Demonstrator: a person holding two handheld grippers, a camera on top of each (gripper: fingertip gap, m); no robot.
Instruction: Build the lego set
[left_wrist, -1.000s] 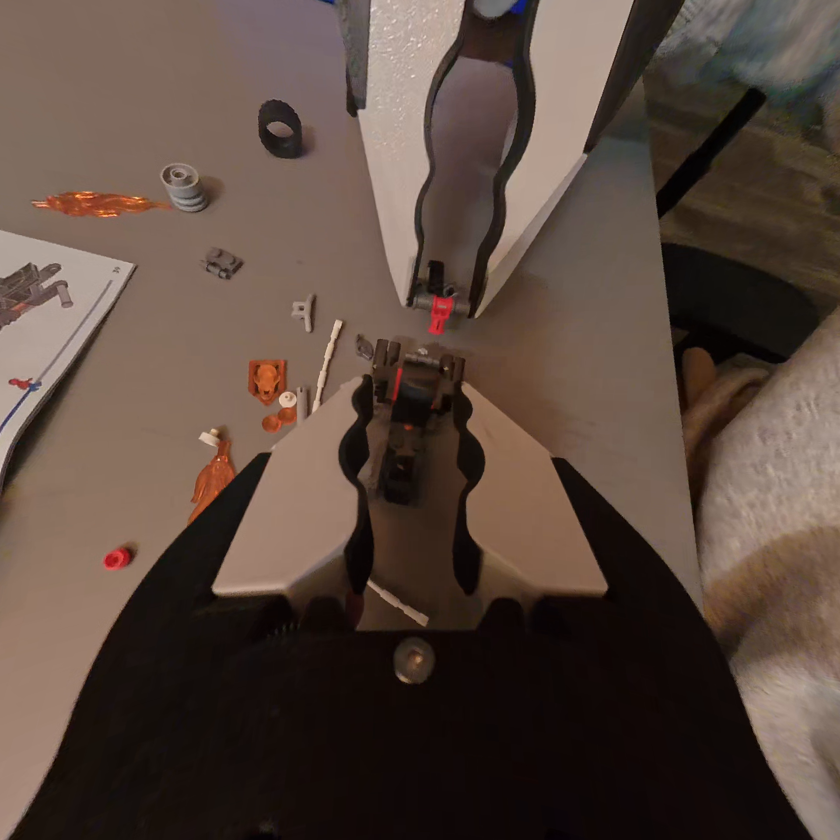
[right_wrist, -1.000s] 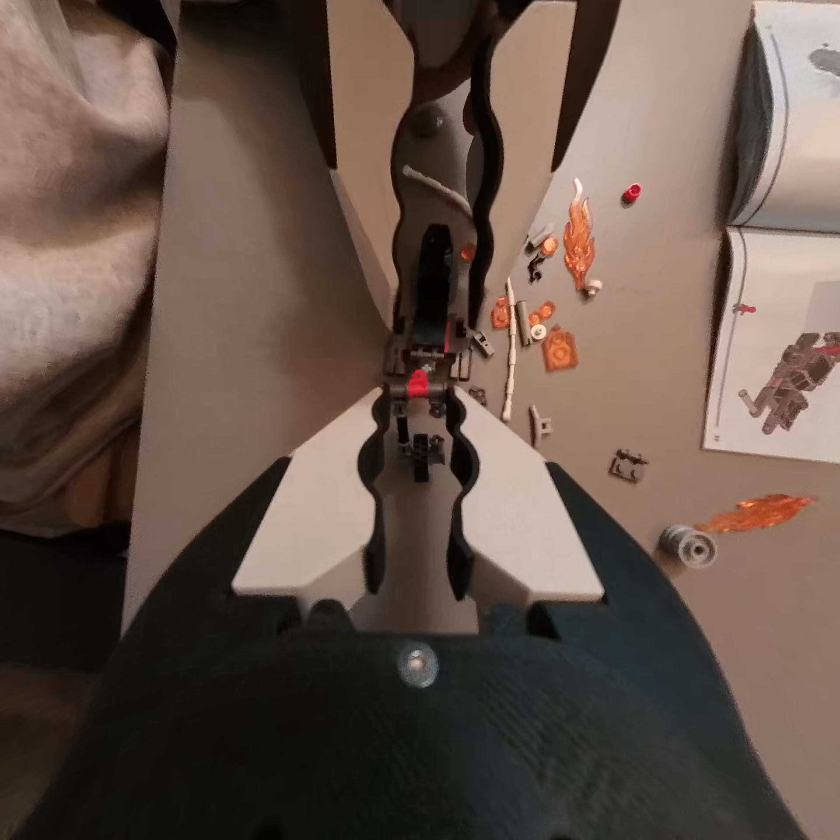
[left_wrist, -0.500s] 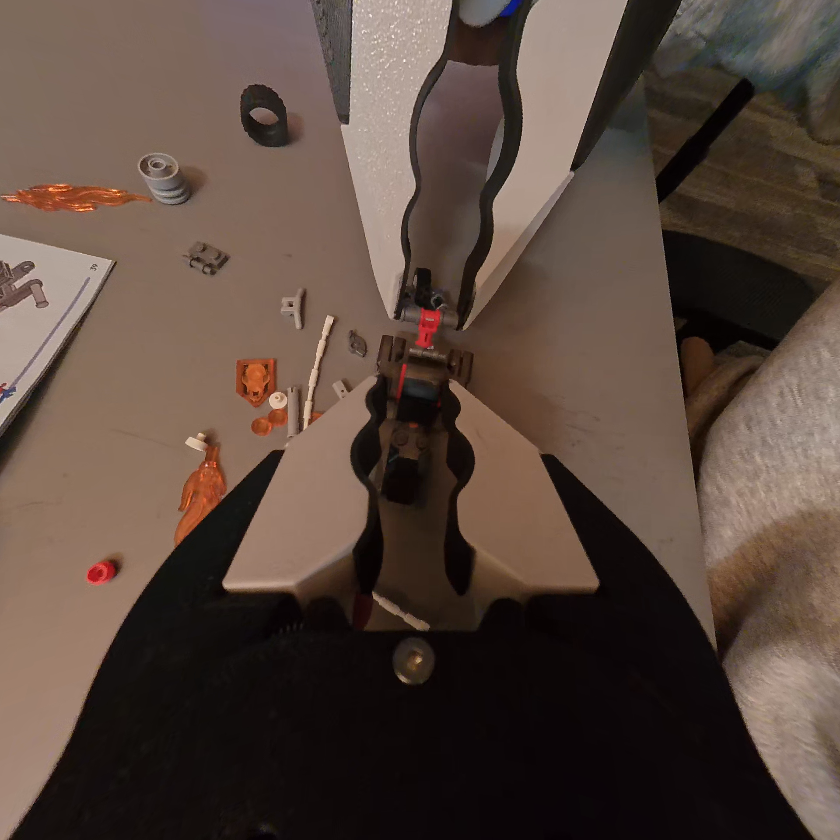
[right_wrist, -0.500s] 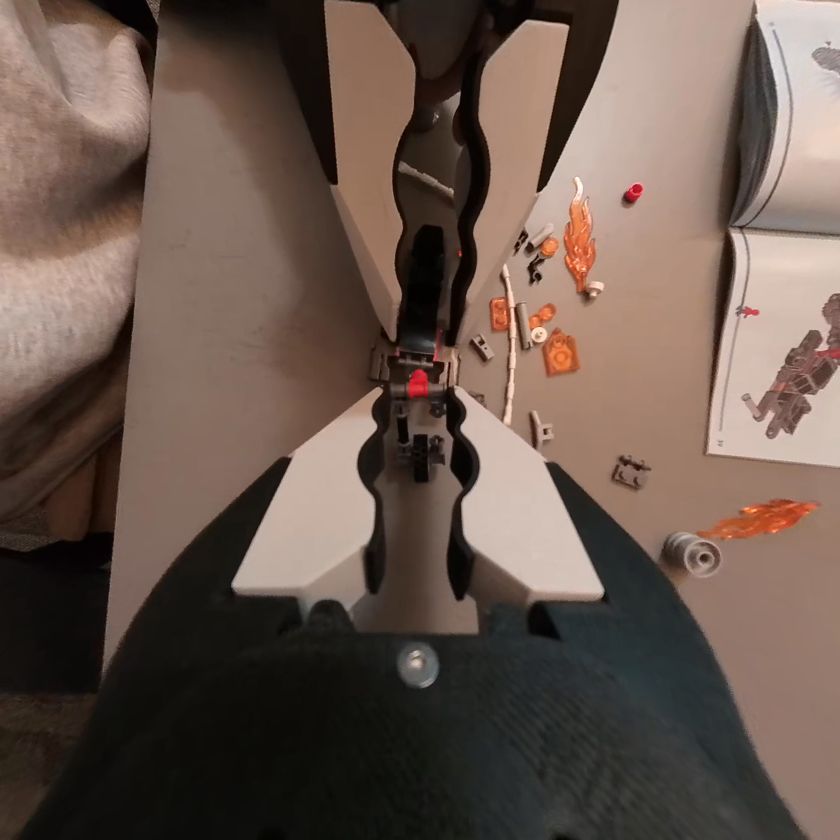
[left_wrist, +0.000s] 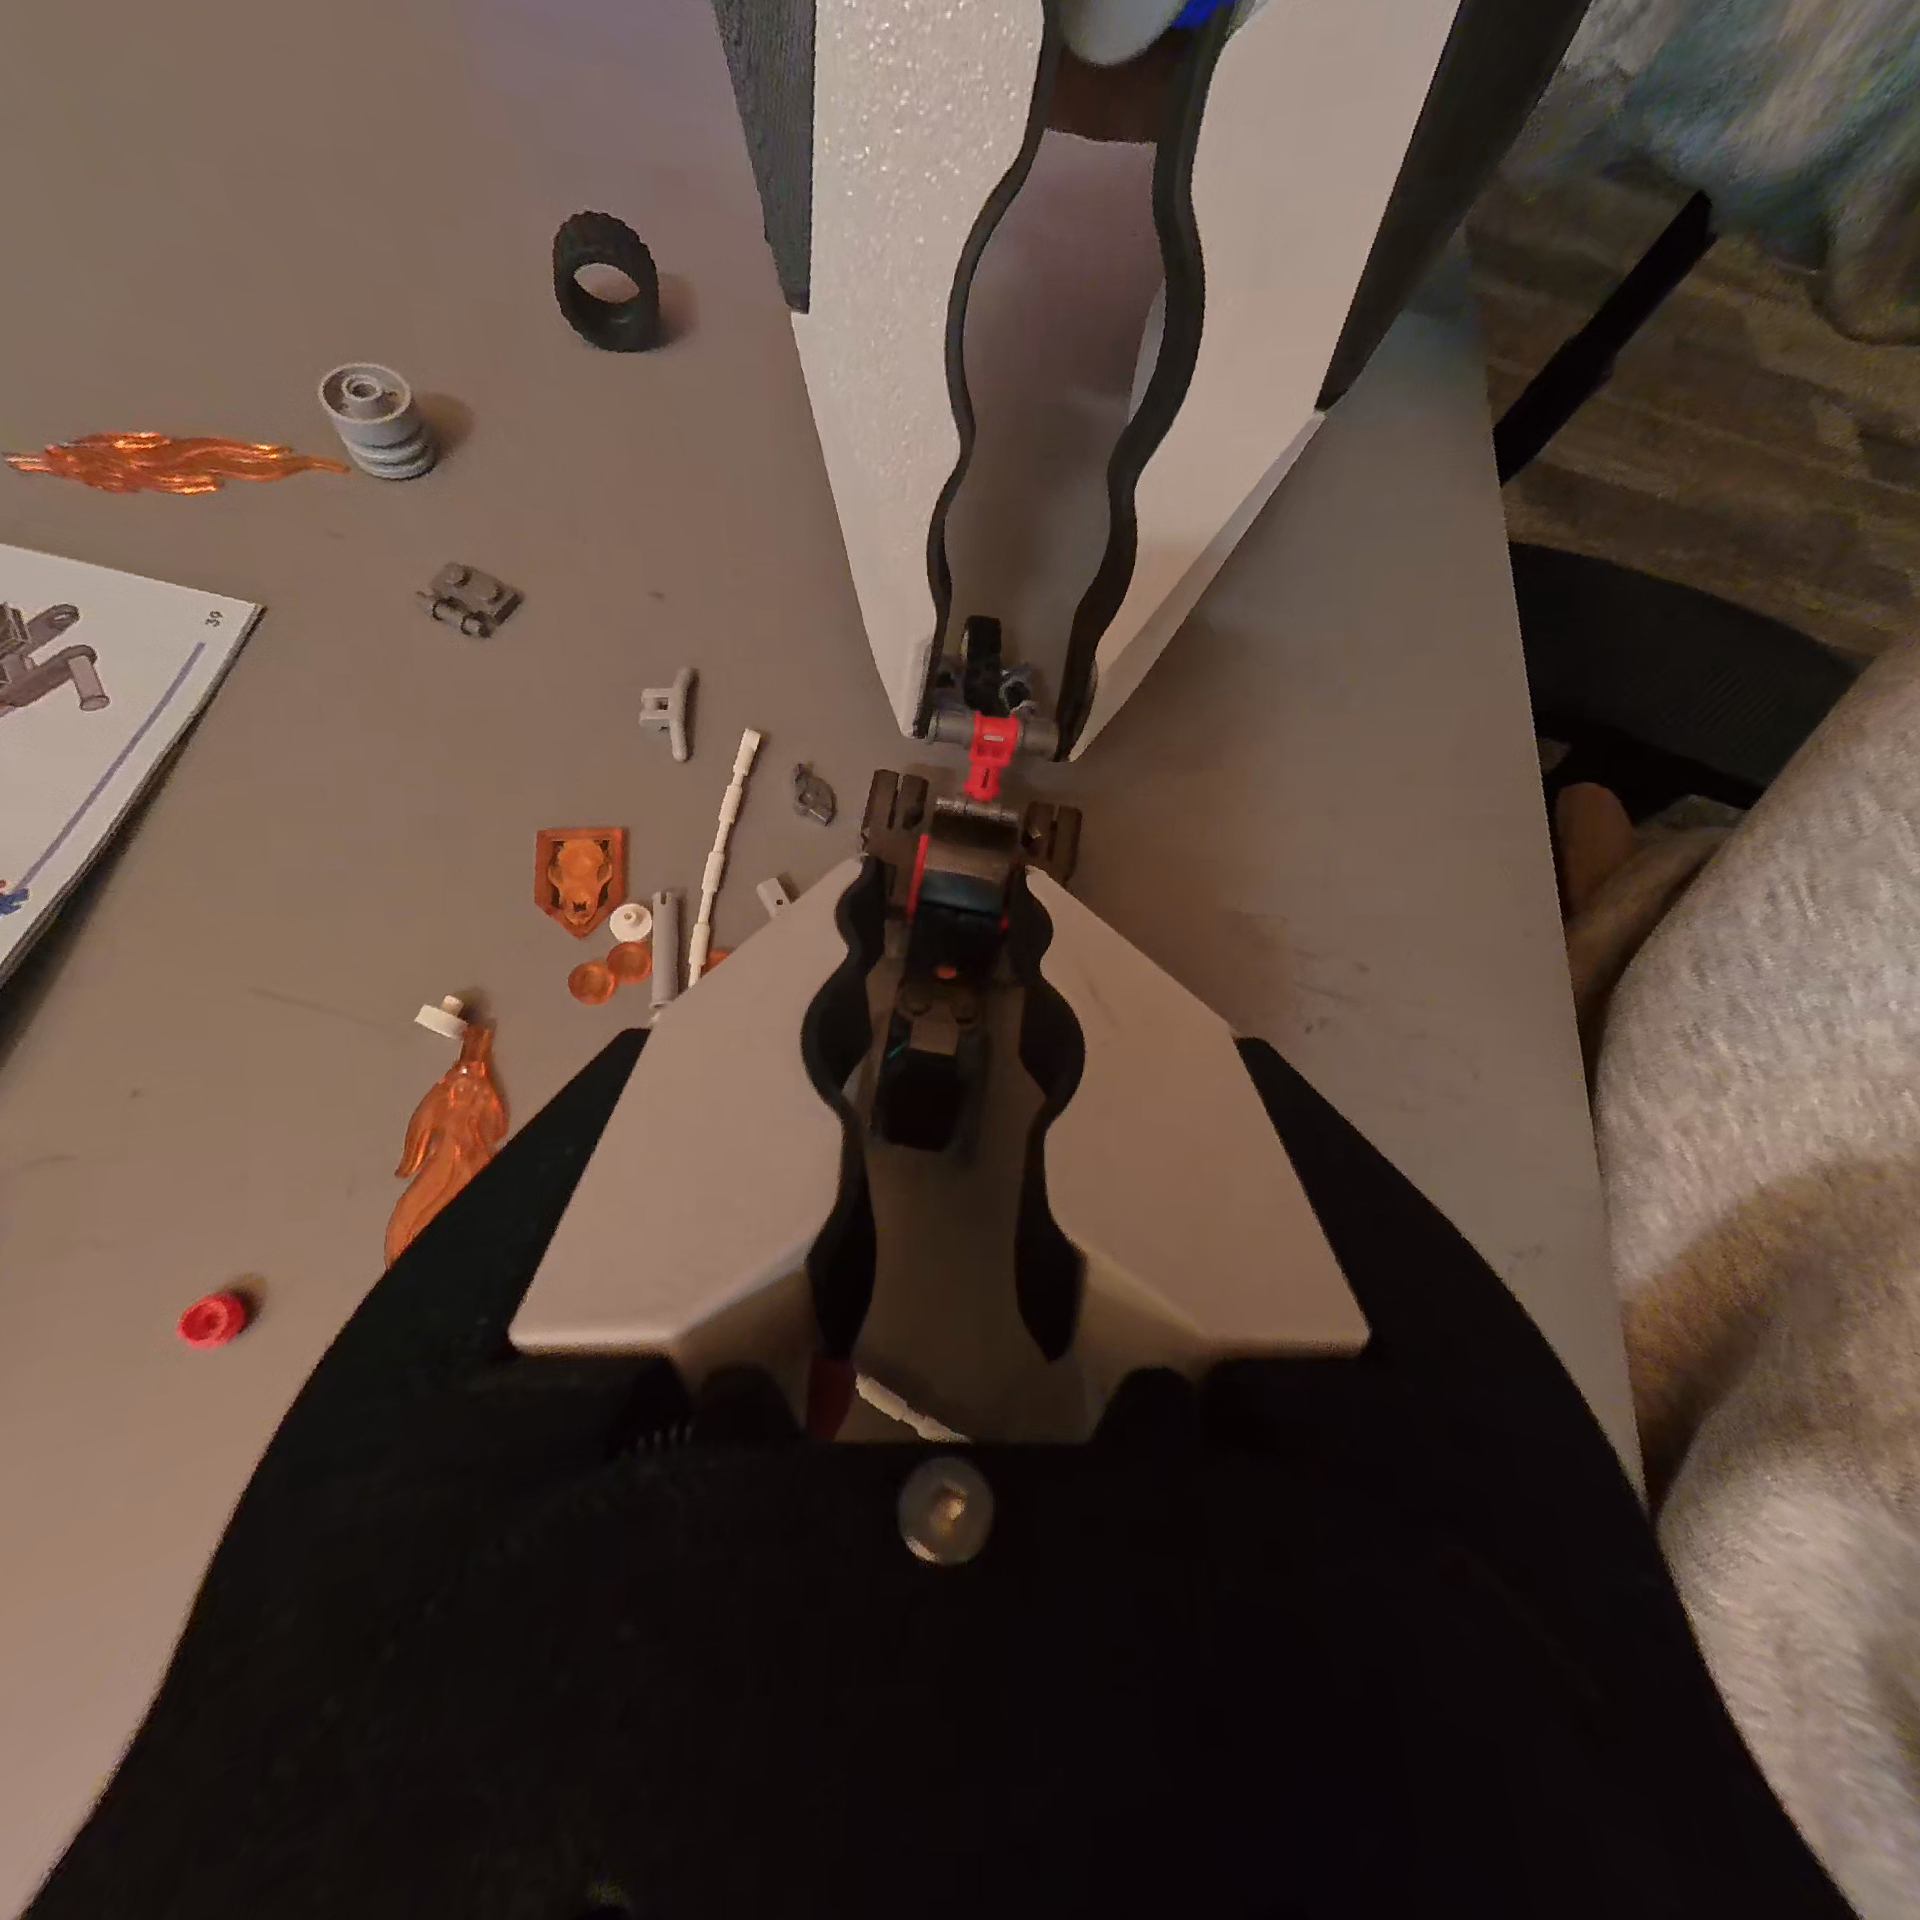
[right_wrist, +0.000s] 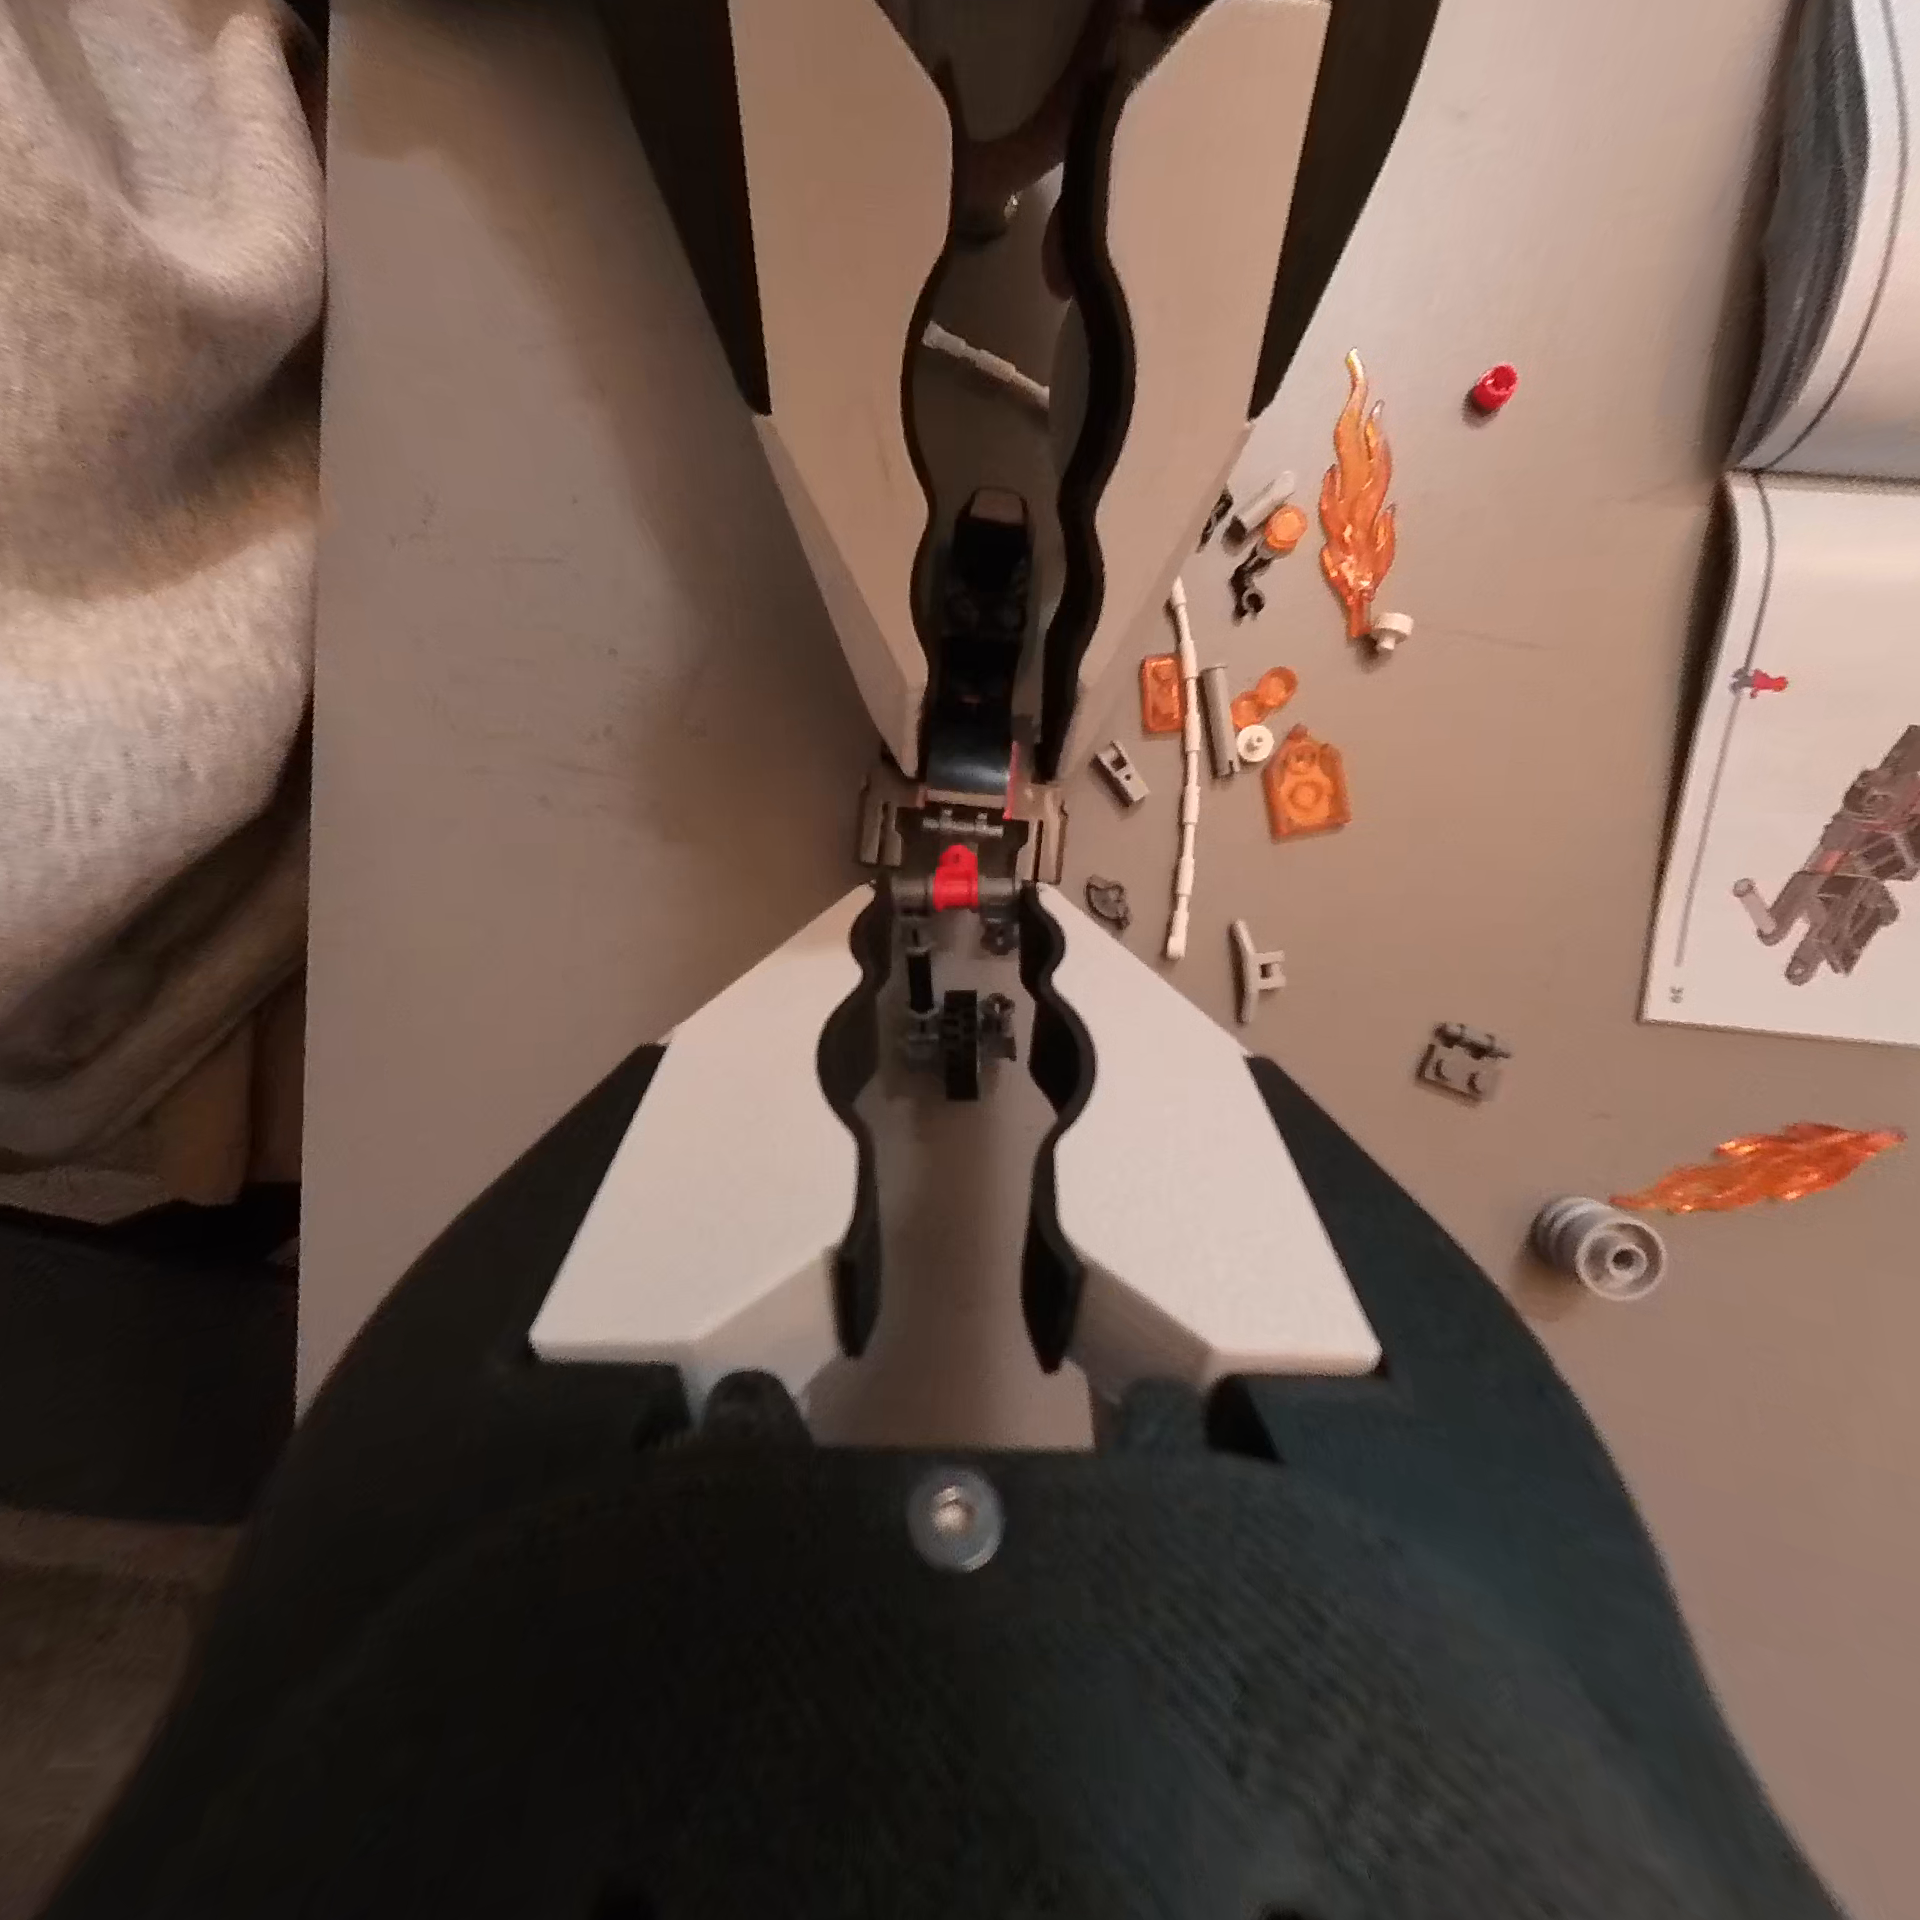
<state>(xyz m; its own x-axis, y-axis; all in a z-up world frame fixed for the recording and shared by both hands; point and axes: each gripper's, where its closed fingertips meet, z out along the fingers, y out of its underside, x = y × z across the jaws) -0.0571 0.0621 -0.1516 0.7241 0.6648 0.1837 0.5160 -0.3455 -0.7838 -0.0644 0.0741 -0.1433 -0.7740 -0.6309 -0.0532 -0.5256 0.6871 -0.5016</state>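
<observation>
Left claw (left_wrist: 951, 883) pinching dark chassis (left_wrist: 951, 904), right claw (right_wrist: 956, 909) pinching grey-red axle piece (right_wrist: 954, 894) — tips meeting

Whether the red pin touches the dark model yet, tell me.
Cannot tell. In the left wrist view the red pin tip meets the dark model edge, but no clear contact or gap shows; the right wrist view overlaps them.
</observation>
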